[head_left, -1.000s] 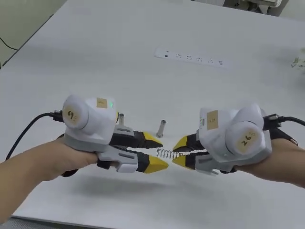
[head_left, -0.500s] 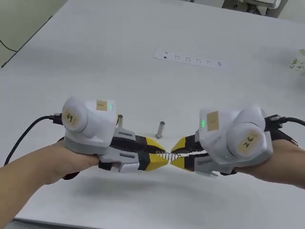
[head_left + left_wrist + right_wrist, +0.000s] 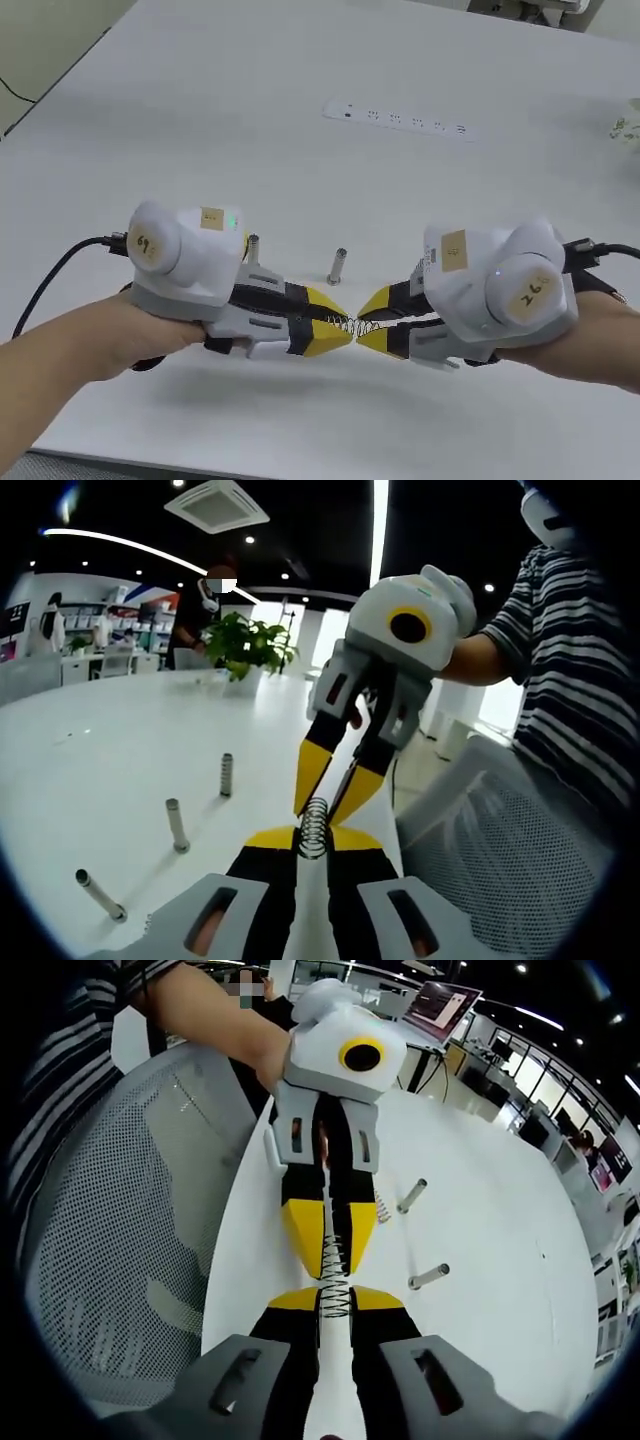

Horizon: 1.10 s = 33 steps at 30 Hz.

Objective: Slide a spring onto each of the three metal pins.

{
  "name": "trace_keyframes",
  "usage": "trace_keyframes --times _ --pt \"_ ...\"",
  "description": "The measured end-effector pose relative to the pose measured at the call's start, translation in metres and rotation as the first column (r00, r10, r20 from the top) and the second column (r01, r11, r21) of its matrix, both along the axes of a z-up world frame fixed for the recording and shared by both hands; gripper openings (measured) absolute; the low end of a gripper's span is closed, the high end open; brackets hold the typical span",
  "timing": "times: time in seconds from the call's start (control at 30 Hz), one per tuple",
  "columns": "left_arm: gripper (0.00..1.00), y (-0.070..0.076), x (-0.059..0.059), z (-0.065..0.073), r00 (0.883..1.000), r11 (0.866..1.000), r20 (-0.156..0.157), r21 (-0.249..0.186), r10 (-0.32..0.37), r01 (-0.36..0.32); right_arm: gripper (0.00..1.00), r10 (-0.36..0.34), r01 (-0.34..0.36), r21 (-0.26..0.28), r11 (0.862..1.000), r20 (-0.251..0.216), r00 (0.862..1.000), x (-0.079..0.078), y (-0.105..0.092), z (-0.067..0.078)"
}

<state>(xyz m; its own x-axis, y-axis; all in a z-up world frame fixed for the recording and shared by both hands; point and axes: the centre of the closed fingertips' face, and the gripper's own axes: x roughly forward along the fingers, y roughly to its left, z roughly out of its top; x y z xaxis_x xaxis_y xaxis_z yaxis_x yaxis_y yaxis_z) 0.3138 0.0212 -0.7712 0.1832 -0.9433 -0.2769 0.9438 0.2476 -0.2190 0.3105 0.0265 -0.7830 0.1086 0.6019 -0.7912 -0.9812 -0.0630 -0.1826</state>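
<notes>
Over the white desk (image 3: 300, 150), left tool (image 3: 343, 328) and right tool (image 3: 364, 330) pinch the thin silver spring (image 3: 314, 825) — keep it straight, aim for the grey metal pin (image 3: 339, 266) at 12 o'clock.

The left gripper (image 3: 343, 337) has a white and pale grey shell, black jaws tipped in yellow, tan stickers and a small green light. The right gripper (image 3: 364, 327) has the same white, grey, black and yellow, with tan stickers too. The spring (image 3: 352, 327) is bare silver wire, and the metal pins (image 3: 338, 268) are dull silver-grey. The table (image 3: 250, 90) is plain off-white and the power strip (image 3: 405, 120) is white. In the left gripper view a sleeve (image 3: 560, 670) is striped dark and light, and a potted plant (image 3: 245, 645) is green. The chair (image 3: 110, 1220) is pale grey mesh.
</notes>
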Motion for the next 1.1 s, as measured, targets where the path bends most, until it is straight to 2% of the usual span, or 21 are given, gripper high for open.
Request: trace_keyframes --times 0.3,0.77,1.03,1.1 --pt "0.02 0.0005 -0.0020 -0.0006 1.000 1.000 -0.003 0.004 -0.013 0.013 0.08 0.000 0.000 0.013 1.000 0.003 1.000 -0.0011 0.0004 -0.0008" --pt "0.02 0.0029 -0.0059 -0.0011 1.000 1.000 -0.005 0.011 -0.023 0.023 0.08 -0.022 0.022 0.008 1.000 -0.036 0.999 -0.0033 -0.0066 -0.0078" --pt "0.02 0.0035 -0.0077 -0.0026 1.000 1.000 -0.013 0.017 -0.027 0.027 0.07 0.004 -0.004 0.012 1.000 -0.021 1.000 -0.0046 -0.0059 -0.0072" --pt "0.02 0.0035 -0.0078 -0.0024 1.000 1.000 -0.014 0.014 -0.026 0.026 0.07 0.025 -0.025 0.010 1.000 0.007 1.000 -0.0038 -0.0058 -0.0041"
